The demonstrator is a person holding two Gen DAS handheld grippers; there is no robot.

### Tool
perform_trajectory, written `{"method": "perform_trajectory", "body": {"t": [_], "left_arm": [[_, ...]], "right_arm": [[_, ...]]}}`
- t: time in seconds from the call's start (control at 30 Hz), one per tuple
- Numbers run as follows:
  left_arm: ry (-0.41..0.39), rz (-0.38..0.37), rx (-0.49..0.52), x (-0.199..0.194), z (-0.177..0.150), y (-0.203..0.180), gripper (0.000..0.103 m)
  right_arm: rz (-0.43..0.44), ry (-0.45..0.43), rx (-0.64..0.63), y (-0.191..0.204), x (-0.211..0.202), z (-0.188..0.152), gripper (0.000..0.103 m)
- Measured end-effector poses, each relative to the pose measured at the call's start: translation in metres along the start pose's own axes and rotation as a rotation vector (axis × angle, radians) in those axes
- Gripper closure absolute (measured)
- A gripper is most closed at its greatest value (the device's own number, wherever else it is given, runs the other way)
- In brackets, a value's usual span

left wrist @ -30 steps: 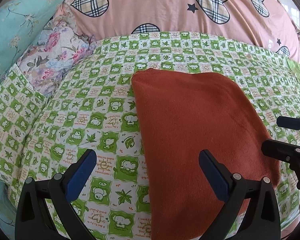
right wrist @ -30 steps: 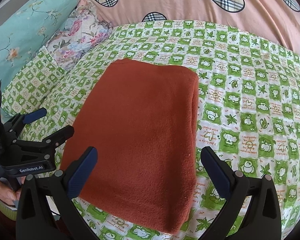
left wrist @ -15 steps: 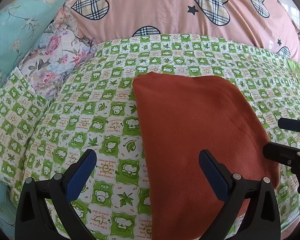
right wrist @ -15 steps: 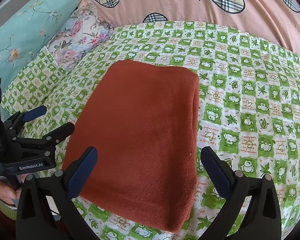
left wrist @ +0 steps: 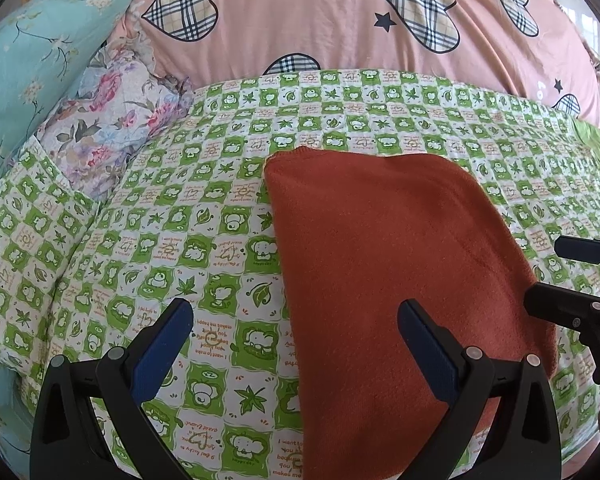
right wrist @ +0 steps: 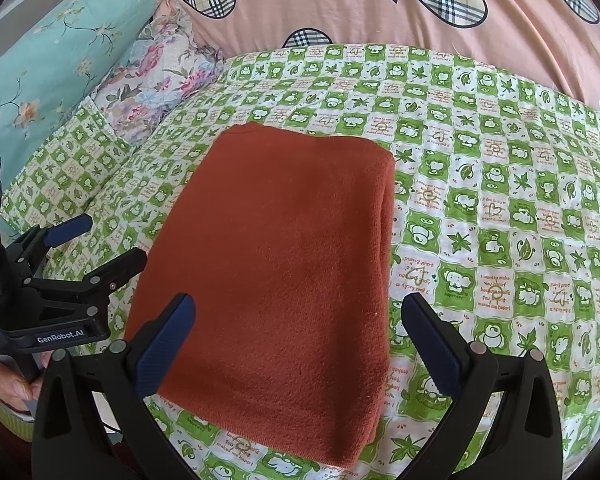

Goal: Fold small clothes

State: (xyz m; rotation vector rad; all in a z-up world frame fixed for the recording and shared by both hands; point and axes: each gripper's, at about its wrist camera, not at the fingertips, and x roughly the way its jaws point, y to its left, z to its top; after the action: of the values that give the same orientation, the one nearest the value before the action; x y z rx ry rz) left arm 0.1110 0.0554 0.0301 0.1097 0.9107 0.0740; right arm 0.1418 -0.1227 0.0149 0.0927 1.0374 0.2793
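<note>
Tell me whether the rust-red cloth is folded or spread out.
Folded. The rust-red cloth lies as a neat rectangle on the green checked sheet, with stacked layers showing along its right edge; neither open gripper touches it.

left tongs agape, right tongs agape

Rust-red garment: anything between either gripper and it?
Nothing visible. The folded rust-red garment lies flat on the green checked sheet with nothing on top. The right gripper and left gripper are both open and empty above it.
</note>
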Motion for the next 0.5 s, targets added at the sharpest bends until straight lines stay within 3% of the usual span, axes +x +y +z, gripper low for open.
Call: {"method": "perform_trajectory", "body": {"t": [0.5], "left_arm": [[0.004, 0.002, -0.006, 0.0027, 0.0038, 0.0026, 0.001]], "right_arm": [[0.003, -0.002, 0.000, -0.0003, 0.0019, 0.0044, 0.000]]}}
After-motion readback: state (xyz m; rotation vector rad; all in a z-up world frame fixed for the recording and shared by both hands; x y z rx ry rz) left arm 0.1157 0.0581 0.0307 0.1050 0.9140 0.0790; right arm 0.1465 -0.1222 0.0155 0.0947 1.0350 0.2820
